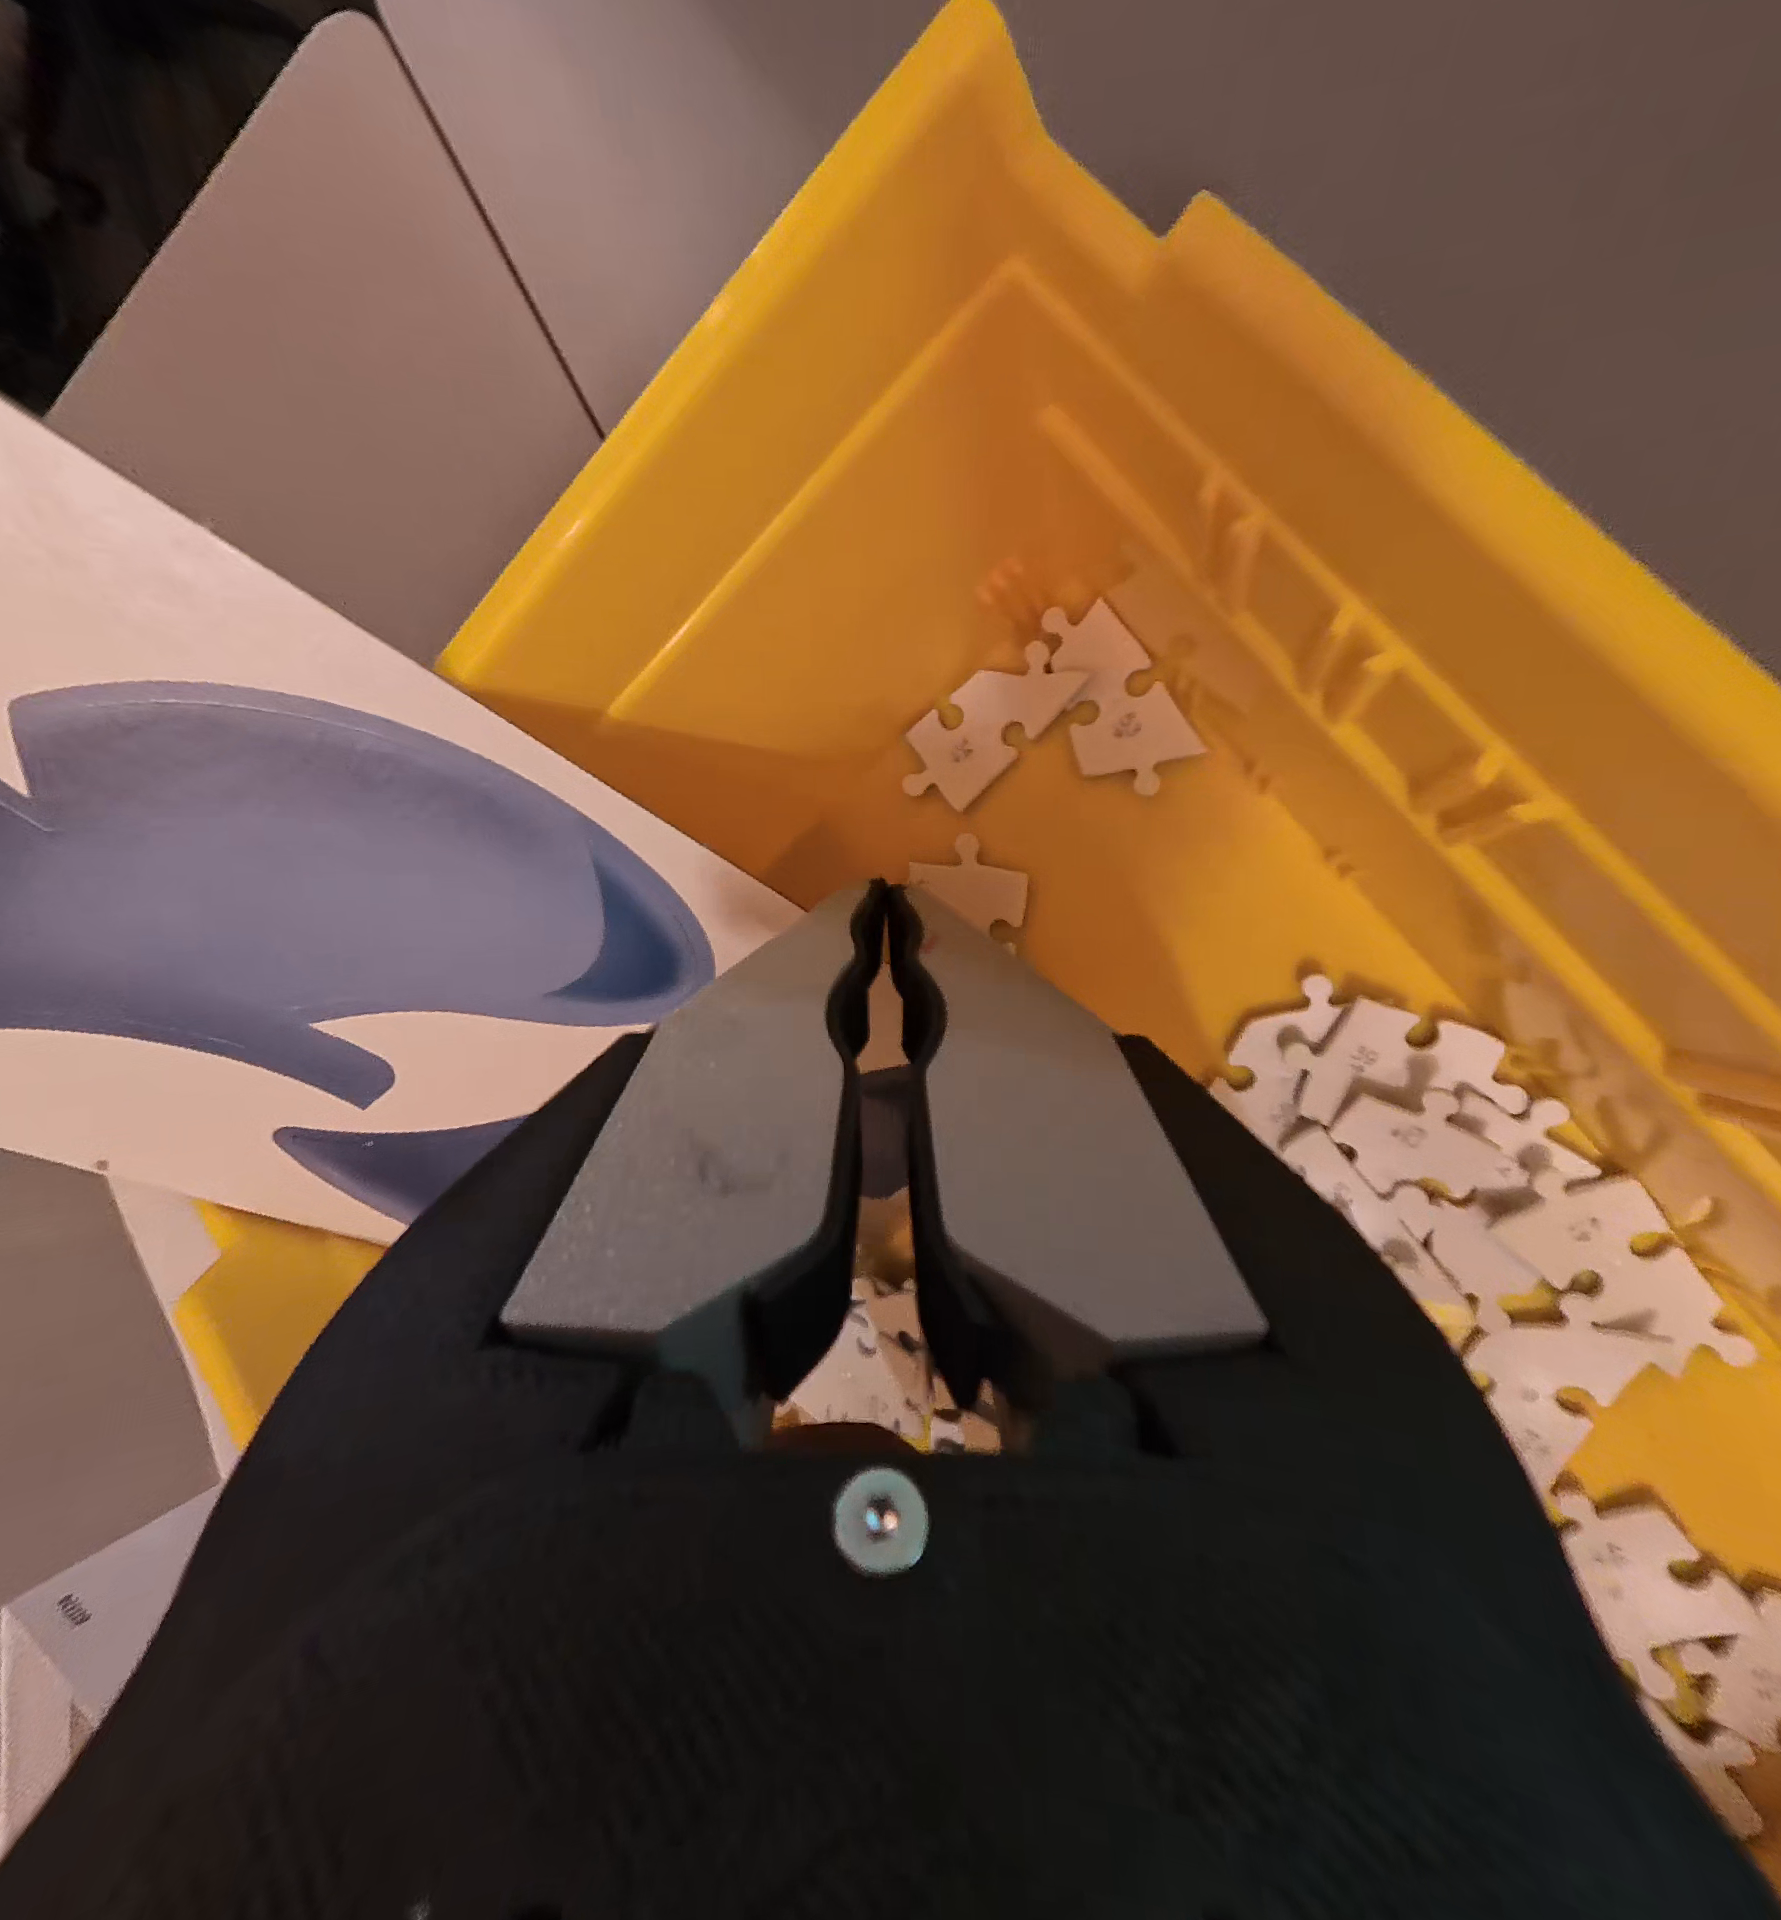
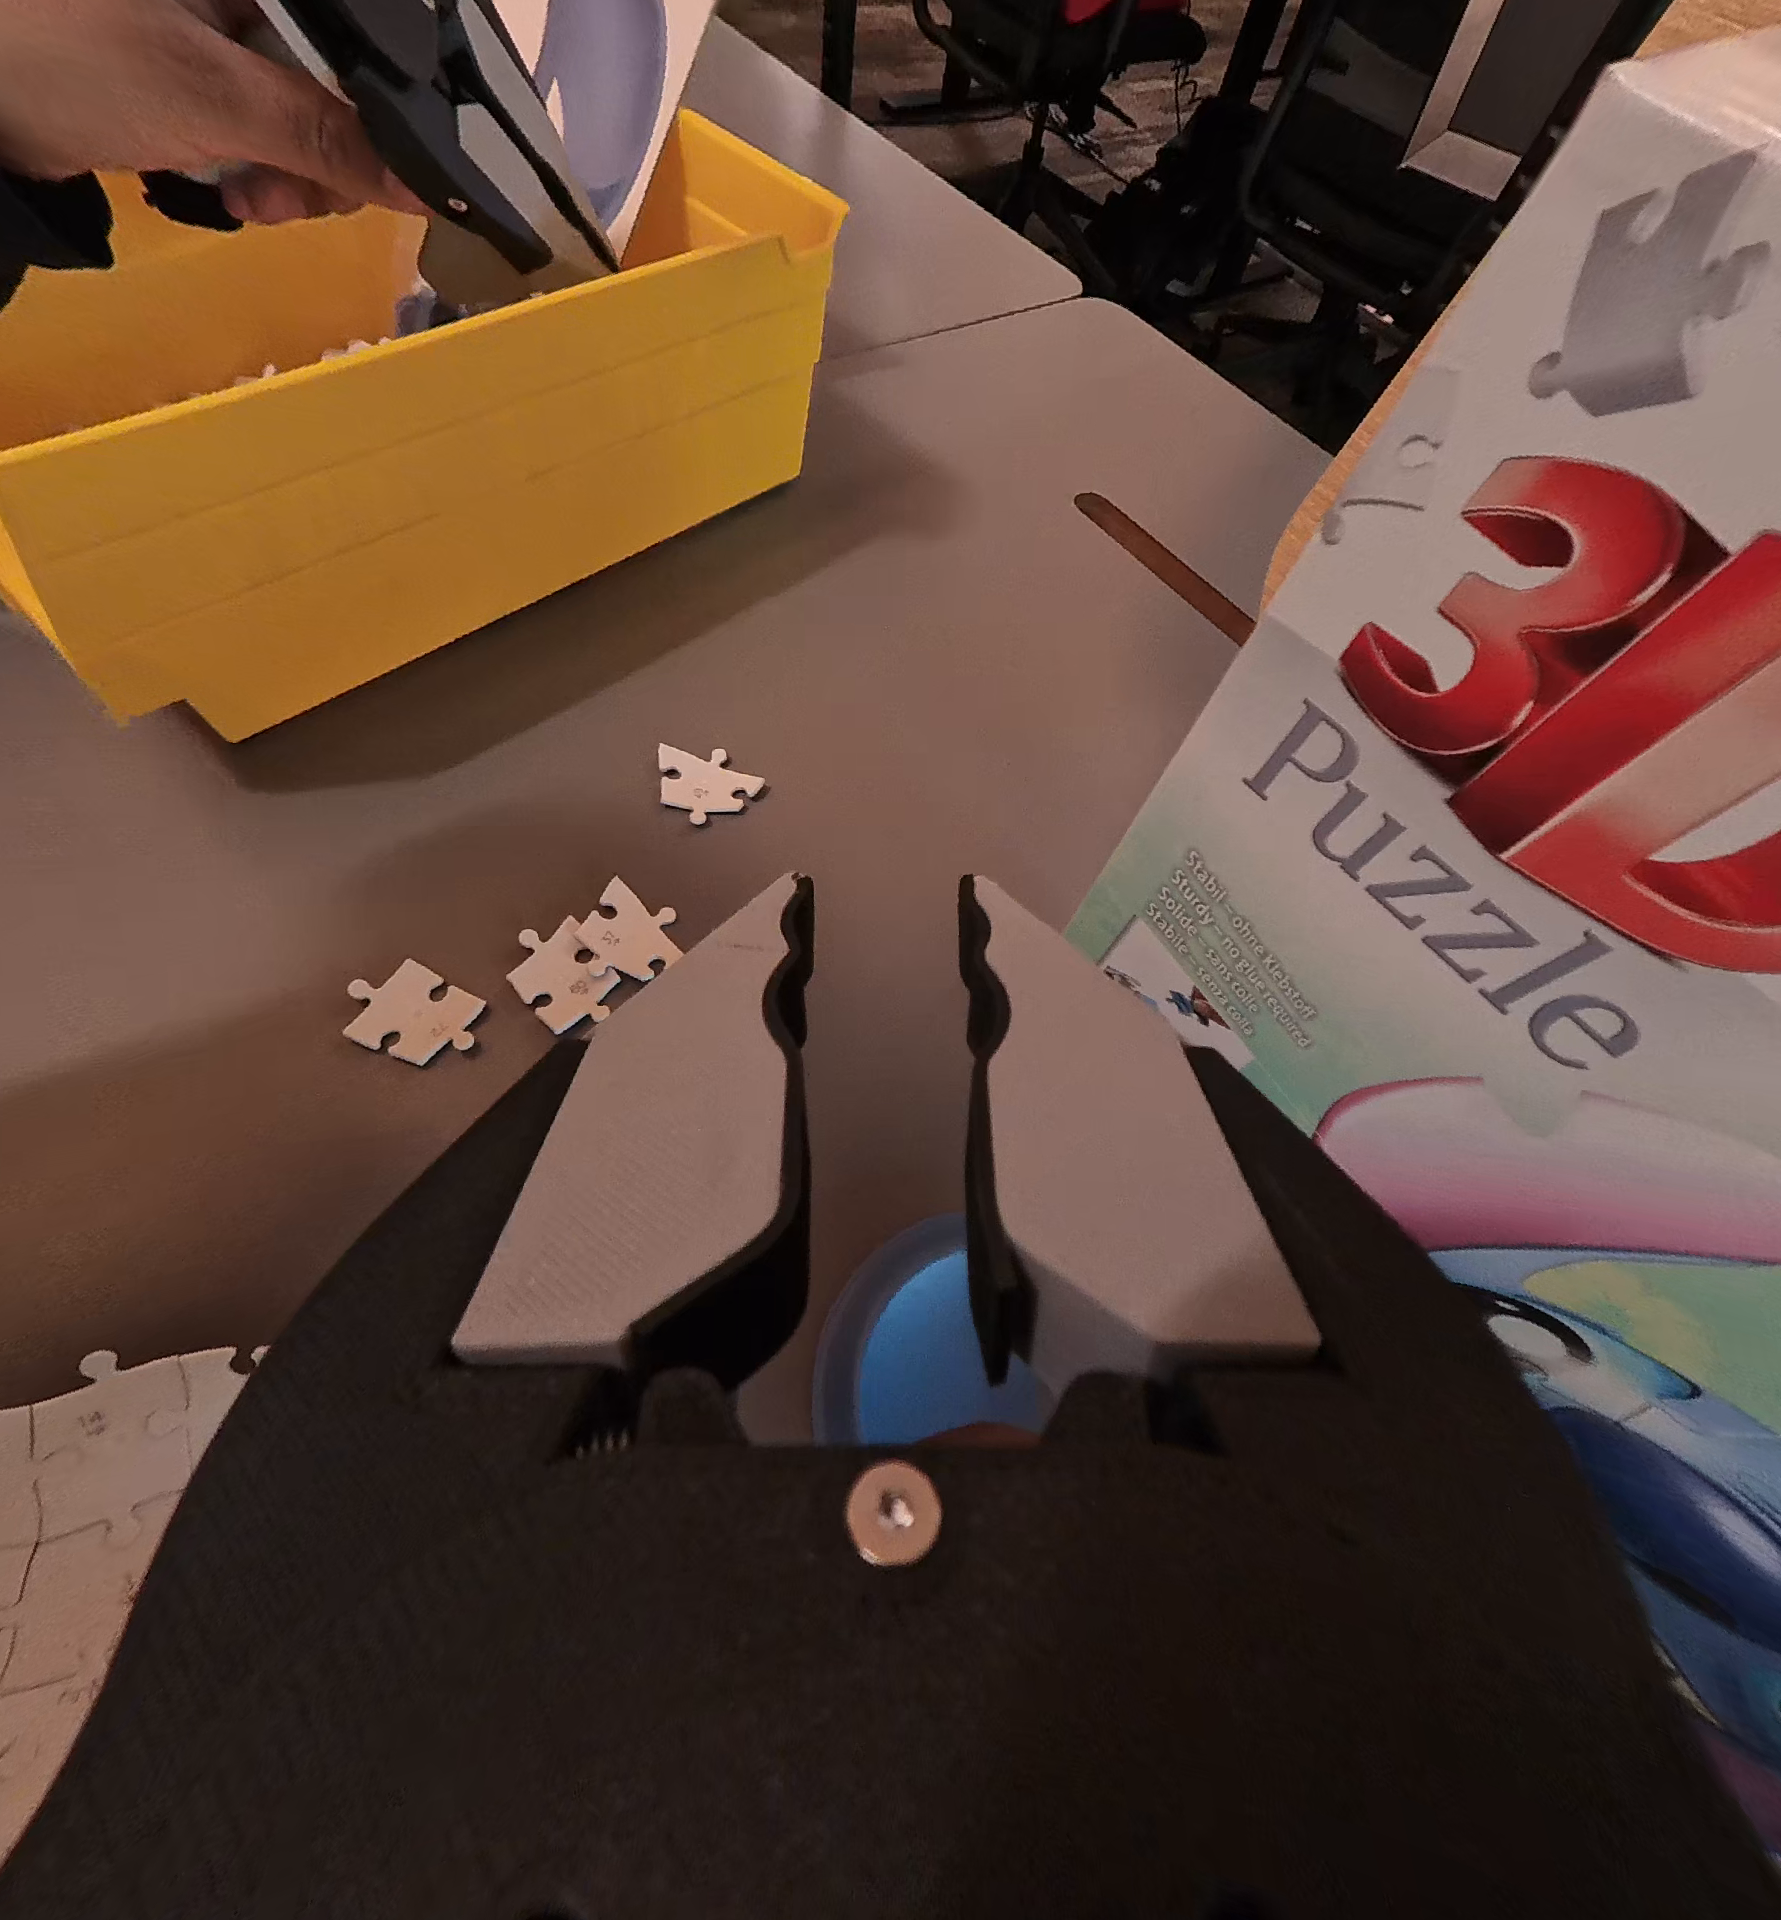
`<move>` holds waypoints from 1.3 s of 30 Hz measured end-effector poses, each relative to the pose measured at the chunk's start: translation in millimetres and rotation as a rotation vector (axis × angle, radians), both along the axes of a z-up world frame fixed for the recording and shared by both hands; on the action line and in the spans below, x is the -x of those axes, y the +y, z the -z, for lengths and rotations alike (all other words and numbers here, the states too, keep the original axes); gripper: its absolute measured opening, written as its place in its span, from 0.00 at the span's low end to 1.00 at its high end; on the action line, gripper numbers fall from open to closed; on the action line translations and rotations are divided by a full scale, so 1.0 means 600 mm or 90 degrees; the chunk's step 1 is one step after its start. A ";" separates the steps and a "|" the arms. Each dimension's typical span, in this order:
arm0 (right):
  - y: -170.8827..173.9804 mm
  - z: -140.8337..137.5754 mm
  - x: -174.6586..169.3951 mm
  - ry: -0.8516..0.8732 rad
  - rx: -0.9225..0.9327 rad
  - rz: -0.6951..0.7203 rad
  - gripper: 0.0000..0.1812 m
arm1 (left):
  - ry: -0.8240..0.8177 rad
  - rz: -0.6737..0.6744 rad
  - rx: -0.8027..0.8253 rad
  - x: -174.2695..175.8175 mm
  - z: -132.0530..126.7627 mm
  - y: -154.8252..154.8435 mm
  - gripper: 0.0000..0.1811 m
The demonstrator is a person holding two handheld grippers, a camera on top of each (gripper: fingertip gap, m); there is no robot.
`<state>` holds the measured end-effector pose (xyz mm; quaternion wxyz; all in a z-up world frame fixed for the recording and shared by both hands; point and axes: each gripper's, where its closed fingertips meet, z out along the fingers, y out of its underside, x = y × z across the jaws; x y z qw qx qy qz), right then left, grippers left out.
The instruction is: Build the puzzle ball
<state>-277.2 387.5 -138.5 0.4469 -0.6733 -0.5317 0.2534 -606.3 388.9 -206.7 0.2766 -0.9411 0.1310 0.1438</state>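
My left gripper is shut, with its tips together low inside the yellow bin. A white puzzle piece lies flat just beyond the right fingertip, partly hidden by it. Two more pieces lie farther in, and a heap of pieces fills the bin's right side. In the right wrist view the left gripper reaches into the bin. My right gripper is open and empty above the grey table. Several loose white pieces lie to its left.
A white card with blue shapes leans at the bin's left. The puzzle box stands close on the right. A joined sheet of white pieces lies at the lower left. A blue round part shows under the right gripper.
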 end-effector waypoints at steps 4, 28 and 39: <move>-0.003 0.003 0.003 -0.005 -0.001 -0.004 0.14 | 0.004 -0.008 -0.017 0.005 -0.010 0.001 0.02; -0.017 -0.015 0.002 0.011 -0.014 -0.014 0.13 | -0.265 -0.077 0.106 -0.064 0.059 -0.021 0.17; -0.021 -0.024 0.001 0.021 -0.019 -0.016 0.13 | -0.275 -0.086 0.032 -0.043 0.008 -0.002 0.20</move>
